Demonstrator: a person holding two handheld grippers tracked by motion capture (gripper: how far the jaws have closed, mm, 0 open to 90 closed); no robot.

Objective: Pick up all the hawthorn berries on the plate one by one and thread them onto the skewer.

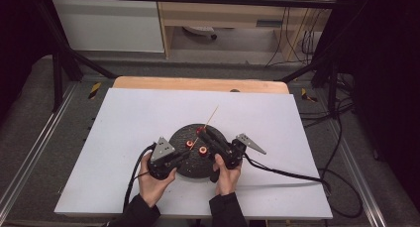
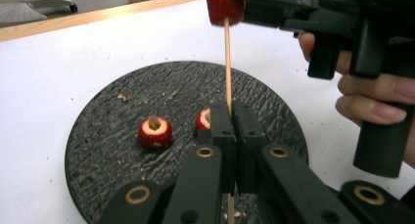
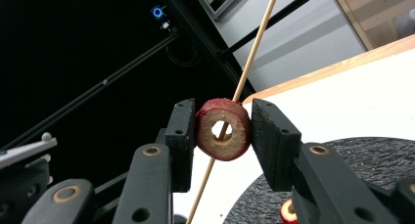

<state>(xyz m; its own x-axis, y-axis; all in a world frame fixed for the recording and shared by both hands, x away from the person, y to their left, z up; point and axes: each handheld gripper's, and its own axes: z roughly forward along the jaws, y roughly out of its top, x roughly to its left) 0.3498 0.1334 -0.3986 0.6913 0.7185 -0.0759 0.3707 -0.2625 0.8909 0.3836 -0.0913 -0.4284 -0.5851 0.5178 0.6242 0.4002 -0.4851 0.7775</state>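
Observation:
A thin wooden skewer (image 1: pixel 210 119) slants up over a round black plate (image 1: pixel 184 135). My left gripper (image 2: pixel 230 111) is shut on the skewer's (image 2: pixel 227 62) lower part. My right gripper (image 3: pixel 222 115) is shut on a red cored fruit ring (image 3: pixel 224 128), and the skewer (image 3: pixel 252 43) passes through the ring's hole. In the left gripper view that ring (image 2: pixel 224 6) sits high on the stick, held by the right gripper (image 2: pixel 254 6). Two more red cored pieces lie on the plate (image 2: pixel 98 150): one (image 2: pixel 154 132) in full sight, the other (image 2: pixel 203 120) partly behind my left jaw.
The plate rests on a white board (image 1: pixel 129 123) laid over a wooden table (image 1: pixel 198 83). Crumbs dot the plate and the board nearby. Cables (image 1: pixel 292 175) trail off to the right. A dark frame and shelving (image 1: pixel 223 14) stand beyond the table's far edge.

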